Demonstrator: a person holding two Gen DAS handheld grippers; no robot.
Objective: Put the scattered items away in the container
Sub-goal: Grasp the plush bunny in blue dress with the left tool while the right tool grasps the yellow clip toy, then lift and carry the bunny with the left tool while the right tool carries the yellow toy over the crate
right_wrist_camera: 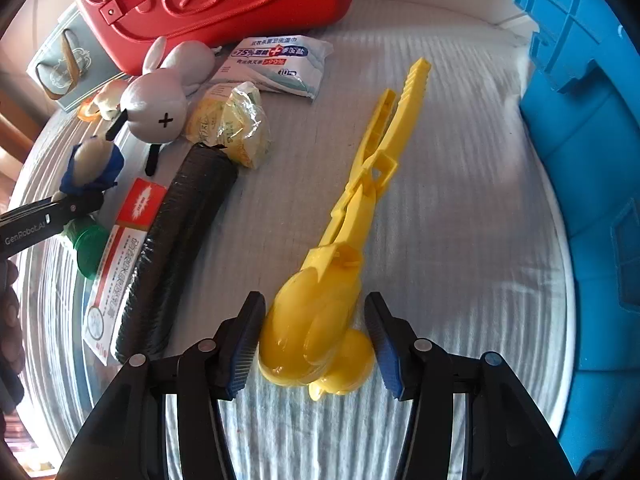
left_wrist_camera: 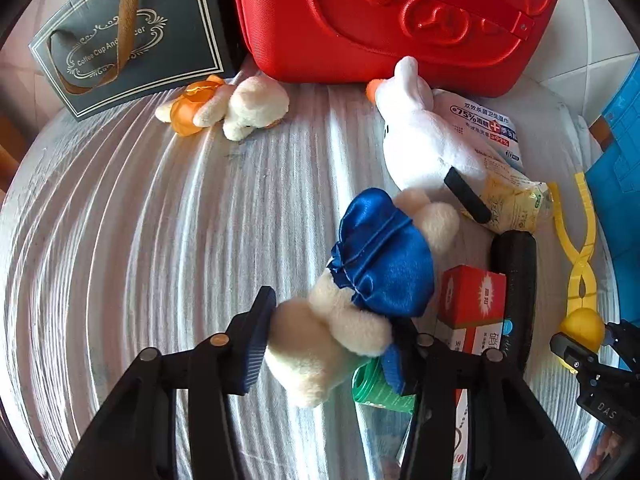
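Note:
A cream plush toy in a blue satin dress (left_wrist_camera: 360,280) lies on the white striped cloth, and my left gripper (left_wrist_camera: 332,332) is shut on its lower body, a pad pressing each side. In the right wrist view a yellow duck-shaped plastic clamp (right_wrist_camera: 360,200) lies lengthwise on the cloth. My right gripper (right_wrist_camera: 314,320) is closed around its round duck end, both pads against the plastic. The blue plastic crate (right_wrist_camera: 580,160) stands just right of the clamp. The right wrist view also catches the left gripper (right_wrist_camera: 76,204) with the plush at the far left.
Scattered on the cloth are a white rabbit plush (left_wrist_camera: 420,140), a small plush in orange (left_wrist_camera: 224,108), a wet-wipes pack (right_wrist_camera: 276,64), a yellow snack bag (right_wrist_camera: 232,124), a black roll (right_wrist_camera: 176,248), a red-and-white box (right_wrist_camera: 120,256) and a green lid (right_wrist_camera: 90,244). A red case (left_wrist_camera: 400,20) and a dark gift bag (left_wrist_camera: 128,36) stand behind.

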